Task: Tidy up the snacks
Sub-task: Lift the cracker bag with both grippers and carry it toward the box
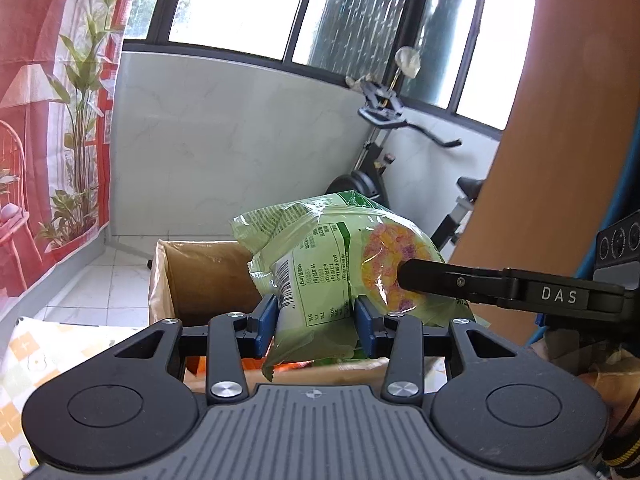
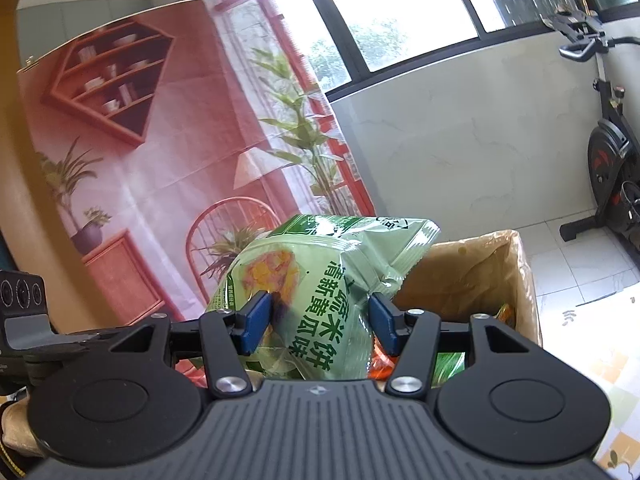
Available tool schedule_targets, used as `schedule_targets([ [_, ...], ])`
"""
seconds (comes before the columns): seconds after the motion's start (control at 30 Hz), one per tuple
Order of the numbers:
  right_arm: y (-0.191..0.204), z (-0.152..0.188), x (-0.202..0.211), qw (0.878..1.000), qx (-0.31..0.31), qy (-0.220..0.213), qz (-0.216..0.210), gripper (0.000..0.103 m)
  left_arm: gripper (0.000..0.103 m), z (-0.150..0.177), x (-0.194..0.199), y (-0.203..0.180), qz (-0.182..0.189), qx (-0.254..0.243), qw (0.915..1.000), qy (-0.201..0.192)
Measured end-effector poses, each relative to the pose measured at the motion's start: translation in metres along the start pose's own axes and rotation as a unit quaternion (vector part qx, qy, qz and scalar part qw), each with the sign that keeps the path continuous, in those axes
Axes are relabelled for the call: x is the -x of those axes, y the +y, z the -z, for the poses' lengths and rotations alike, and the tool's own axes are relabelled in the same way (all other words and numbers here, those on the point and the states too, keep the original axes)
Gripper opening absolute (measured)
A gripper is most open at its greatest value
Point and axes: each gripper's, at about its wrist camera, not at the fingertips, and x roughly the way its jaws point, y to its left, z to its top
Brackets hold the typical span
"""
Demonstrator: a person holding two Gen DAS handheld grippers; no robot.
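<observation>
Green snack bag (image 1: 320, 264), clenched at opposite sides by left tongs (image 1: 316, 320) and right tongs (image 2: 318, 322), held above the open box (image 1: 200, 276) just ahead: best lowered level, both grips released together.

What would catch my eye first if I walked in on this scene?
The pale green snack bag, pinched by both the left gripper and the right gripper above an open cardboard box. Behind hang a red printed backdrop and, by the window, an exercise bike.
</observation>
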Motion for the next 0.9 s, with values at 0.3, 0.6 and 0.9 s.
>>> schedule_targets([
  [0.3, -0.039, -0.022, -0.05, 0.999, -0.034, 0.029, 0.019, 0.057, 0.044, -0.019, -0.056, 0.017, -0.016, 0.008, 0.9984, 0.054],
  [0.6, -0.088, -0.022, -0.095, 0.99, -0.087, 0.095, 0.061, 0.057, 0.044, -0.015, -0.106, 0.033, -0.031, 0.025, 0.9922, 0.118],
  [0.9, -0.091, -0.015, -0.123, 0.98, -0.062, 0.144, 0.122, 0.047, 0.046, -0.004, -0.127, 0.04, -0.055, 0.024, 0.9862, 0.154],
])
